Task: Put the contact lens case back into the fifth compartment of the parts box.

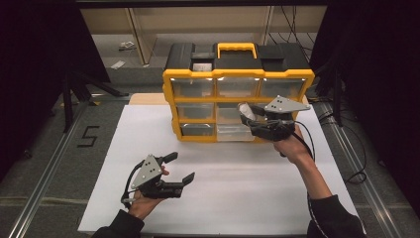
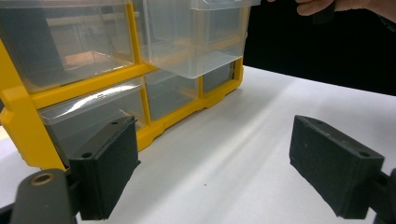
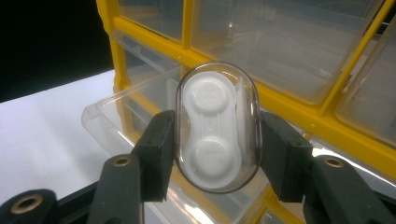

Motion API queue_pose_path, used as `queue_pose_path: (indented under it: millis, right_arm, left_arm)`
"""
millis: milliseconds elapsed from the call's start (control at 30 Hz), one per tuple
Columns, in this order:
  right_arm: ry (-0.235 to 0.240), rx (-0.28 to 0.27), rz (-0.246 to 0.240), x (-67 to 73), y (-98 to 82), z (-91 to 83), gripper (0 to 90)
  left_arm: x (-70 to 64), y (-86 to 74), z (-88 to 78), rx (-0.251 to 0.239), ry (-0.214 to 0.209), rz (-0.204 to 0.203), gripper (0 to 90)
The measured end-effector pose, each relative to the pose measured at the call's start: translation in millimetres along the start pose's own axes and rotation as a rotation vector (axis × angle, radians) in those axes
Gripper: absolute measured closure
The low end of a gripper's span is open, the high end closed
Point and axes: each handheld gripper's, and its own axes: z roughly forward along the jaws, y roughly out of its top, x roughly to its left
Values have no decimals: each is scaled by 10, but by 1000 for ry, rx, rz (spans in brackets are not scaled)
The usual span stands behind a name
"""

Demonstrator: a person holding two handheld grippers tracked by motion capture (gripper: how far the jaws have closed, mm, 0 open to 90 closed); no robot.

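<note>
A yellow and black drawer cabinet (image 1: 237, 96) with clear drawers stands at the back of the white table. Its bottom middle drawer (image 1: 235, 132) is pulled out; the same drawer (image 3: 140, 100) (image 2: 201, 42) shows in both gripper views. My right gripper (image 1: 246, 117) (image 3: 215, 140) hangs just above that drawer, shut on a clear oval case with a white two-cup insert (image 3: 215, 126) (image 1: 246, 112). My left gripper (image 1: 179, 167) (image 2: 215, 172) rests low over the table in front of the cabinet, open, with nothing between its pads.
The white table top (image 1: 223, 198) spreads in front of the cabinet. Dark floor with rails lies on both sides, and cables trail at the right. A "5" mark (image 1: 88, 136) is on the floor at the left.
</note>
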Motion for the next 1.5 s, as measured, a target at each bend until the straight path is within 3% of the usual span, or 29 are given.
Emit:
queue_pose_path:
  millis: [267,700,1100,1500]
  right_arm:
    - [-8,4,10,-15,-4,-9,492]
    - [5,-49,17,0,53,-103,479]
    - [40,-36,5,96,91,-133,289]
    - [78,-46,8,185,113,-197,185]
  left_arm:
    - [-5,-2,2,2,0,1,152]
    - [-4,0,1,1,-1,0,152]
    - [-5,2,-5,-1,0,-1,152]
    - [-6,4,-9,-4,2,1,152]
